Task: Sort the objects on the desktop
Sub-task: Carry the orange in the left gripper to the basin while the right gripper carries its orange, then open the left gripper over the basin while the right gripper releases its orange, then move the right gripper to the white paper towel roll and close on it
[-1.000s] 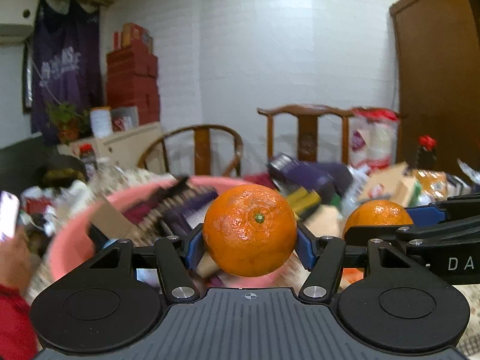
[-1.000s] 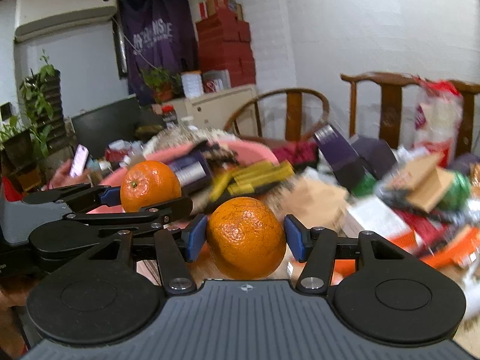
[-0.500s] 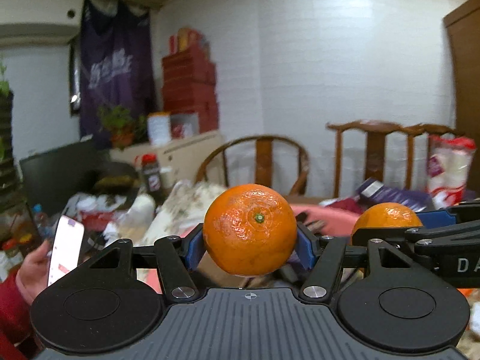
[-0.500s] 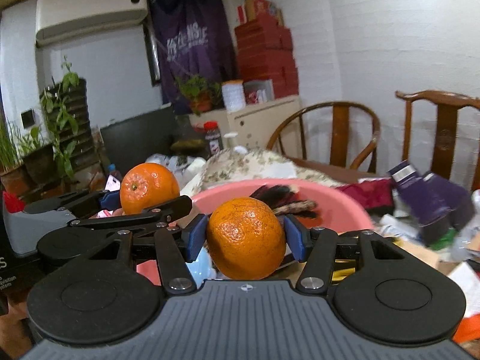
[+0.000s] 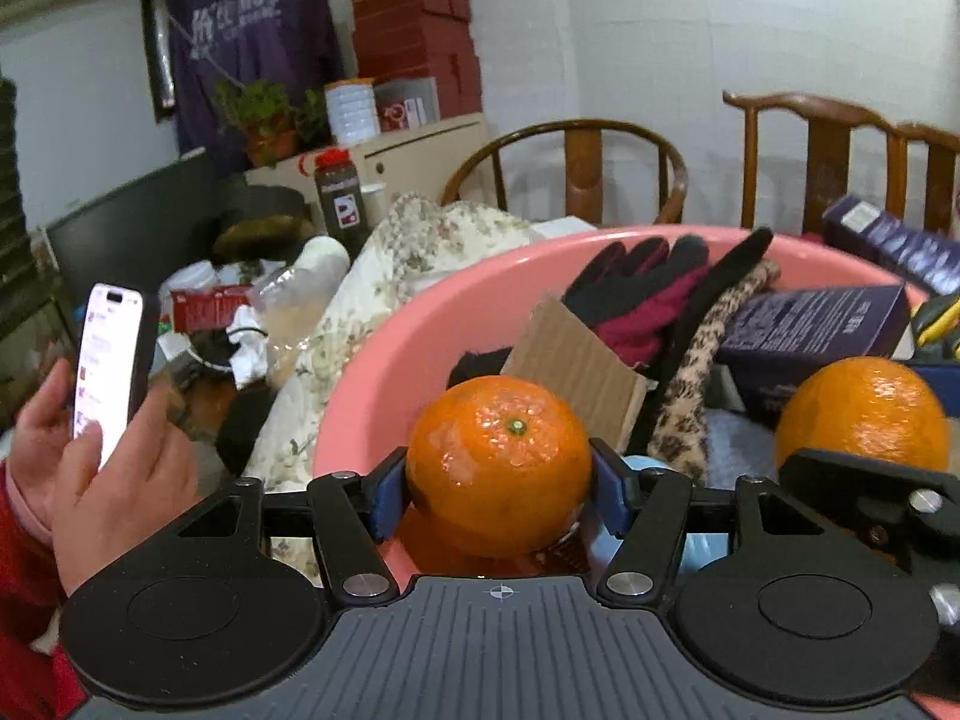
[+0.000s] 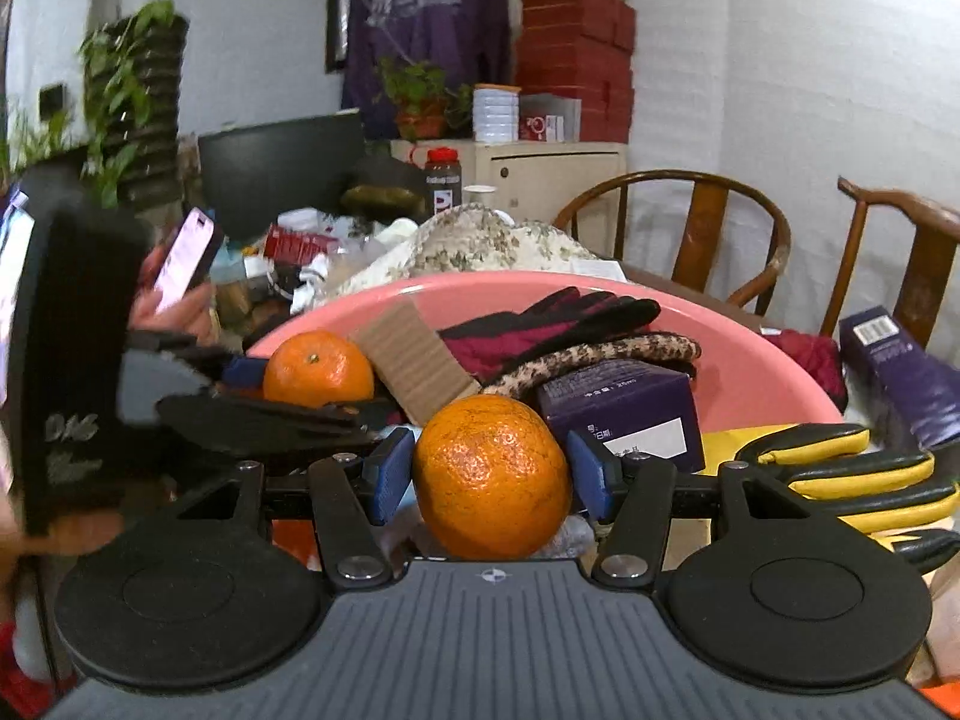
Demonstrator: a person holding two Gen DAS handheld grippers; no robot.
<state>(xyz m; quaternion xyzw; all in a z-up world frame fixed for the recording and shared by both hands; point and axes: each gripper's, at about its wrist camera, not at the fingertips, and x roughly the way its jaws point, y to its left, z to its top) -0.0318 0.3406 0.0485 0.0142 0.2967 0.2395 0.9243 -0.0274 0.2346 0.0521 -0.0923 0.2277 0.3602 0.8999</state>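
On the cluttered table a pink basin [image 5: 384,360] already collects gloves and boxes, so each gripper carries an orange over it: the left gripper [image 5: 498,480] has jaws opening around its orange [image 5: 498,462], seemingly to drop it in, while the right gripper [image 6: 491,474] grips its orange [image 6: 491,474].

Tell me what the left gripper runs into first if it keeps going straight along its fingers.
Probably the cardboard piece inside the pink basin, just beyond the orange between the left gripper's opening jaws. Depth is unclear; the dark gloves lie behind.
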